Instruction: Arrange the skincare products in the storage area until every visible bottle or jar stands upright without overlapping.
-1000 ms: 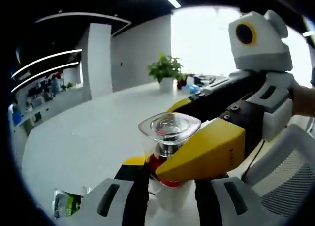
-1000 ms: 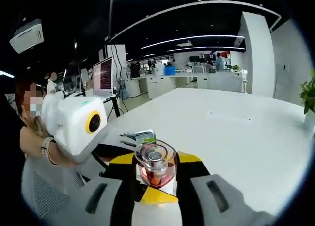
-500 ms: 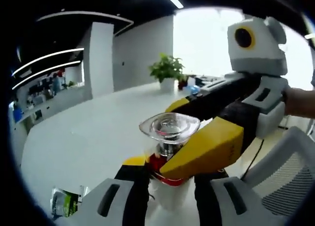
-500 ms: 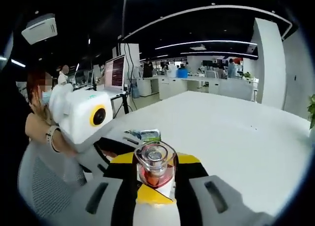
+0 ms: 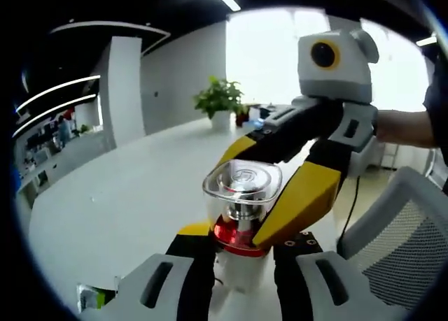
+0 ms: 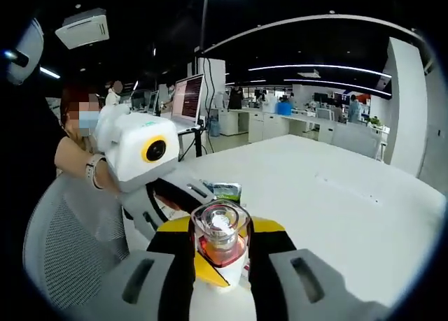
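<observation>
**Q:** Where's the bottle right now, and what are the grippers doing?

**A:** I've got the pump bottle [image 5: 240, 216] held up over the white table [image 5: 133, 195], caught between both grippers. In the left gripper view the left gripper [image 5: 241, 265] has its jaws closed against the bottle's white body, just under the red collar. The right gripper [image 5: 280, 188] comes in from the right, its yellow jaws clamped on the neck below the clear cap.

**Q:** And from the other side?

**A:** Same story in the right gripper view: bottle [image 6: 219, 240] upright between the right gripper [image 6: 220, 265] jaws, and the left gripper [image 6: 183, 198] reaching in from the left. A green sachet [image 6: 225, 191] lies flat on the table [image 6: 336, 209] just beyond it. There's a potted plant [image 5: 218, 103] at the far end, and a mesh chair [image 5: 392, 244] on the near right.
</observation>
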